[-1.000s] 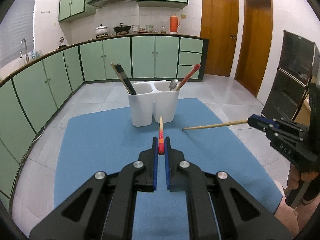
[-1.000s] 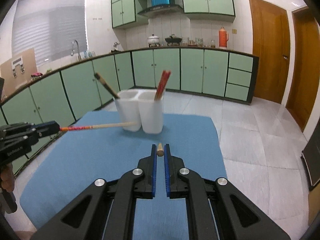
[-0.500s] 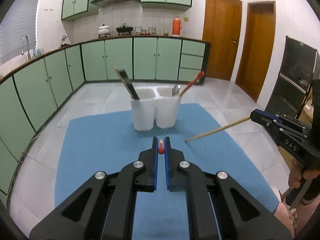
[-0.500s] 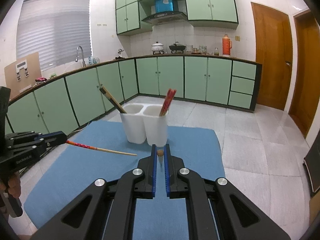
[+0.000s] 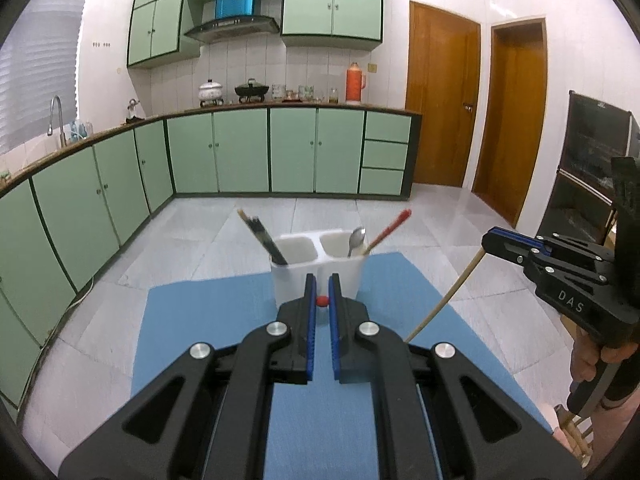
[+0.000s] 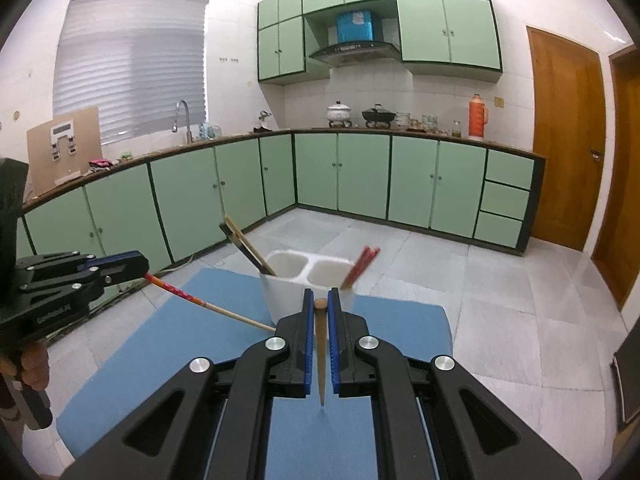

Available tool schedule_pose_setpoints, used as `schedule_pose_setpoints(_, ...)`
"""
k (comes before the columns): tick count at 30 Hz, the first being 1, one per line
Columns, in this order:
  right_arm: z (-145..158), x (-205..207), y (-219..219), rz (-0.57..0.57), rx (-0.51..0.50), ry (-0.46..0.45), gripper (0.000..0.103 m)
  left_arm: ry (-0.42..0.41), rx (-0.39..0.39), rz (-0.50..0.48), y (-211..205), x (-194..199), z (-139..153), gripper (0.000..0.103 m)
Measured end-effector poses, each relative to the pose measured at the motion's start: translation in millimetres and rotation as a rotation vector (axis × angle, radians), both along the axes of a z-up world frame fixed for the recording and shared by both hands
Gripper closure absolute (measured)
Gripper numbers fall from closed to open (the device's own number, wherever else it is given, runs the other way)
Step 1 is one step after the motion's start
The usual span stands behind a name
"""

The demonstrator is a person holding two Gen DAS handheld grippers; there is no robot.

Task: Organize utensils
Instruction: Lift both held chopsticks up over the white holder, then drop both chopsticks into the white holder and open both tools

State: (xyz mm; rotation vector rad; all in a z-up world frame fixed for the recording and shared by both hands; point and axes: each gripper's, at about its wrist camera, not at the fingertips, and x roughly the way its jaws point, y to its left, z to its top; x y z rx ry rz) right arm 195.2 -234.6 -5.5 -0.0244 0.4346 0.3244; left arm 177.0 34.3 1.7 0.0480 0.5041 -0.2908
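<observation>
Black left gripper (image 5: 322, 280), blue-lined fingers (image 5: 309, 312), silver screws, apparently "DAS"-marked.

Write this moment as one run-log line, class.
left gripper: shut on red-ended chopstick | right gripper: shut on plain chopstick | white holder: on blue mat | stage: both lifted, not inserted

Likely a home kitchen: green cabinets (image 5: 240, 152), range hood (image 5: 232, 26), sink faucet (image 6: 182, 114).

A: Left gripper (image 5: 322, 294) — state?
B: Fingers (image 5: 308, 316) pinched close together, a narrow gap between the blue pads. Held forward, roughly level. A hand (image 6: 30, 364) grips its handle from below.

A: Right gripper (image 6: 320, 304)?
B: Same narrow pinch, fingers (image 6: 307, 320) near parallel. It sits to the right of the left one, hand (image 5: 596, 360) wrapped on the handle.
</observation>
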Motion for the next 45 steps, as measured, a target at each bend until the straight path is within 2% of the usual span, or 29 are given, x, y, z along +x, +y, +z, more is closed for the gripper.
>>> schedule_pose_setpoints(9, 44.8, 12.2, 4.5, 0.057, 0.038, -0.077, 0.096, -0.108, -0.022, 0.024, 3.4, 13.9, 40.1, 0.098)
schedule_pose_setpoints(16, 83.7, 36.5, 12.0, 0.067, 0.054, -0.153, 0.096, -0.179, -0.060, 0.046, 2.2, 37.9, 67.9, 0.098)
schedule_pose_setpoints(23, 91.6, 71.1, 18.7, 0.038, 0.035, -0.166, 0.097, -0.224, -0.104, 0.076, -1.1, 77.4, 81.1, 0.098)
schedule_pose_setpoints(28, 77.2, 99.2, 21.4, 0.029, 0.030, -0.130, 0.097, -0.203, -0.097, 0.091, -11.9, 107.5, 66.3, 0.098)
schedule_pose_setpoints(33, 51.5, 120.0, 22.2, 0.028, 0.033, -0.067, 0.097, -0.114, -0.078, 0.091, -20.3, 136.0, 33.0, 0.098)
schedule_pose_setpoints(39, 24.1, 129.5, 21.6, 0.031, 0.028, 0.004, 0.096, -0.035, -0.059, 0.087, -19.0, 148.4, -0.3, 0.097)
schedule_pose_setpoints(41, 19.3, 126.1, 19.4, 0.029, 0.033, 0.009, 0.095, -0.027, -0.058, 0.087, -14.3, 146.7, -5.1, 0.093)
schedule_pose_setpoints(43, 18.1, 121.2, 16.2, 0.023, 0.044, 0.012, 0.089, -0.030, -0.064, 0.090, -10.2, 141.6, -7.3, 0.079)
schedule_pose_setpoints(45, 18.4, 117.7, 12.1, 0.007, 0.053, 0.009, 0.073, -0.039, -0.074, 0.097, -4.2, 134.4, -6.5, 0.071)
